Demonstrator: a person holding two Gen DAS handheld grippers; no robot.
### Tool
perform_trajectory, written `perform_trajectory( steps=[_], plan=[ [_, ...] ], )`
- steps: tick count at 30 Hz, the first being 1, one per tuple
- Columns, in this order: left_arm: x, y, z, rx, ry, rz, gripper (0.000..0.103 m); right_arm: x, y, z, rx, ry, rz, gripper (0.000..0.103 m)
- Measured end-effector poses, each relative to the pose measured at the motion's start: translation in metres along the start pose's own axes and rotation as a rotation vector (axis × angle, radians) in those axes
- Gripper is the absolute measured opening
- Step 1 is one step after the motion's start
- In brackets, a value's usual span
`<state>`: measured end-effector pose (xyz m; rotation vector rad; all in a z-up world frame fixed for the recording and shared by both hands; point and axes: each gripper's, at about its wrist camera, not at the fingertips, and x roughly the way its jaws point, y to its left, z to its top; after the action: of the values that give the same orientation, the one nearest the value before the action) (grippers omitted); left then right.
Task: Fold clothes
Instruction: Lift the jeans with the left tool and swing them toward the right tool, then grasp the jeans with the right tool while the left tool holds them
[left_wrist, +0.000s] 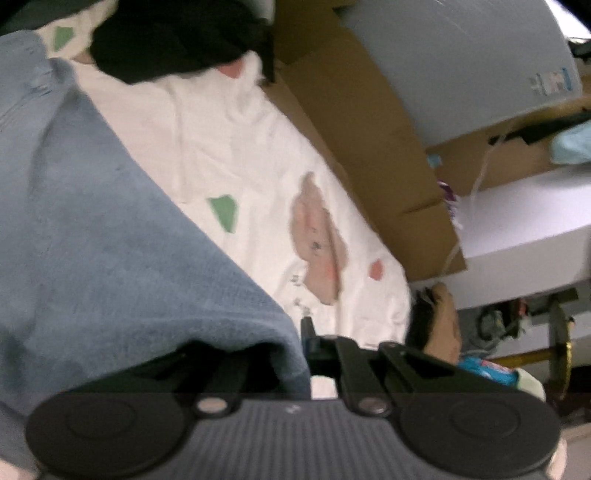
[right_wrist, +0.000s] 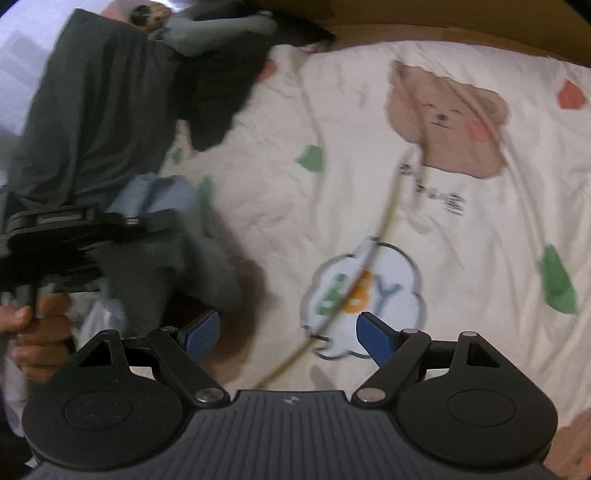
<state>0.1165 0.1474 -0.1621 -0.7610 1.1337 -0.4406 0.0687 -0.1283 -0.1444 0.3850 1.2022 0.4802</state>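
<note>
The cream bear-print sheet (right_wrist: 424, 229) fills the right wrist view: soft, creased cotton. The blue cloth (left_wrist: 110, 240), thick and towel-like, covers the left of the left wrist view, draped over the left gripper (left_wrist: 295, 354), which is clamped on its edge. I judge a fold is under way: carry the edge across taut. The right gripper (right_wrist: 288, 328) hangs agape, empty, lower centre.

A home bedroom — bear-print bedsheet (right_wrist: 424, 177), cardboard boxes (left_wrist: 362, 122) alongside.
</note>
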Motion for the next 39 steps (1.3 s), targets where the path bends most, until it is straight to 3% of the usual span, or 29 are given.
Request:
perform_trajectory(
  steps=[5, 8, 12, 23, 34, 39],
  plan=[
    [0.007, -0.029, 0.000, 0.056, 0.030, -0.054, 0.005, 0.003, 0.026, 0.007, -0.063, -0.019, 0.068, 0.086],
    [0.007, -0.035, 0.002, 0.063, 0.041, -0.072, 0.005, 0.006, 0.040, 0.012, -0.103, -0.047, 0.060, 0.086],
    [0.003, -0.029, 0.002, 0.035, 0.052, -0.079, 0.005, 0.018, 0.050, 0.021, -0.095, -0.068, 0.055, 0.088],
    [-0.009, -0.009, 0.006, -0.039, 0.041, -0.098, 0.005, 0.064, 0.069, 0.031, -0.103, -0.013, 0.084, 0.088],
    [0.003, 0.007, 0.014, -0.079, 0.052, -0.139, 0.005, 0.052, 0.064, 0.039, -0.168, -0.020, 0.155, 0.088],
    [0.004, 0.006, 0.010, -0.087, 0.047, -0.140, 0.005, 0.048, 0.057, 0.049, -0.110, -0.058, 0.130, 0.089]
  ],
)
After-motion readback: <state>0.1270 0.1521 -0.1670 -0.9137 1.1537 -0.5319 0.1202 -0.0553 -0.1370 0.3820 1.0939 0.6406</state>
